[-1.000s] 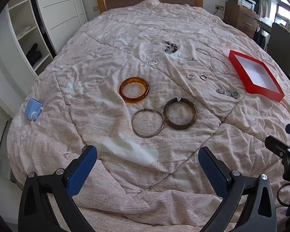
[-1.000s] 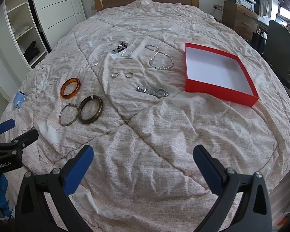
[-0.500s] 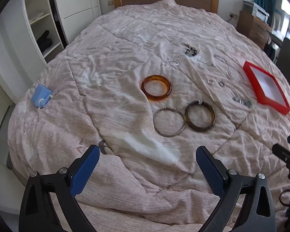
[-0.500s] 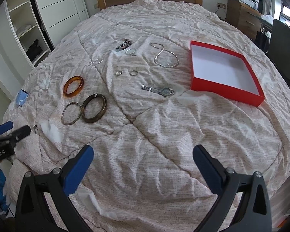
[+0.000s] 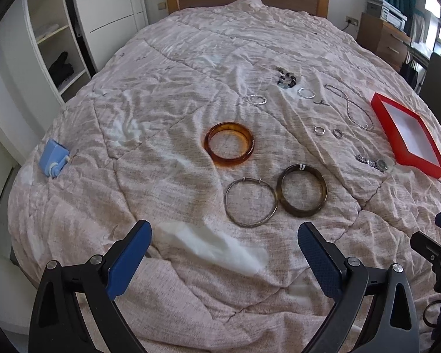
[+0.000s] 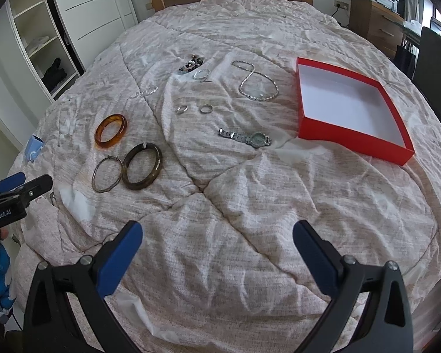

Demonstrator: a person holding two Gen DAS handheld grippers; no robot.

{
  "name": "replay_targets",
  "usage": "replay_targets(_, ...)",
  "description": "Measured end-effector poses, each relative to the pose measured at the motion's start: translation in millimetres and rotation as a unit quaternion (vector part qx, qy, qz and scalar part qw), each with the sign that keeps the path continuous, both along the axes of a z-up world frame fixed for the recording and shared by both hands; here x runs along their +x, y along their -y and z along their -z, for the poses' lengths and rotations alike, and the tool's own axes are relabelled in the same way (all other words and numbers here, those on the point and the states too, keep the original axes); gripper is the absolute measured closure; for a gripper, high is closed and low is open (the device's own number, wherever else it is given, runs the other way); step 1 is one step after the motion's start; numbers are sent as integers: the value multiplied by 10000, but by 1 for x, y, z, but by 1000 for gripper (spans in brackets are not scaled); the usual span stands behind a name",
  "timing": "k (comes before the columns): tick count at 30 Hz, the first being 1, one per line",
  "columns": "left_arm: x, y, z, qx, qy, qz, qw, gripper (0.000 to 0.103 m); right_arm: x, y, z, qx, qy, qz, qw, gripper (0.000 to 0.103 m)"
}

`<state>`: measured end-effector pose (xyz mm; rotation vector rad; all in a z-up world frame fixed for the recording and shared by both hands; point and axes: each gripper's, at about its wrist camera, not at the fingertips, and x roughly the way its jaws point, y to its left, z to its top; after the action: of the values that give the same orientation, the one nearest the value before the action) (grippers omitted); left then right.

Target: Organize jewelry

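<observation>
Both grippers spread wide, nothing held, hovering over near edge of bed w/ jewelry laid out on it.

Left gripper (image 5: 225,244) jaws apart over pinkish-beige quilted bedspread (image 5: 167,94), thin round silver-metal hoop bangle (image 5: 250,203) just ahead, touching dark brown-olive thick bangle (image 5: 303,190) on its right; translucent amber-orange bangle (image 5: 229,143) beyond them, apart. Right gripper (image 6: 217,244) jaws apart too, over bare quilt. Silver-link wristwatch w/ round greenish dial (image 6: 245,138) near shallow square red cardboard box w/ white inside (image 6: 323,131), box holds nothing. Two small silver rings (image 6: 194,108) side by side, silver chain necklace looped in figure-8 (image 6: 254,81), dark bead cluster (image 6: 191,64) farther back. Small light-blue plastic gadget (image 5: 53,157) at left edge of bed.
</observation>
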<state>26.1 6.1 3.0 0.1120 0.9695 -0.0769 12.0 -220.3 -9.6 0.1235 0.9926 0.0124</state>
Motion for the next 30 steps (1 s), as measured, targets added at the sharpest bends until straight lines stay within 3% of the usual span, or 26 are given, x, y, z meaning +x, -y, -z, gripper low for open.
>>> replay_targets(7,10,5,6,45,-35,90,9999,7,3,-3,0,-5,26,-73,10000,1)
replay_targets(30,31,6,32,-259,-526,132,9982,39,18,14,1,145,172,-113,9997,3)
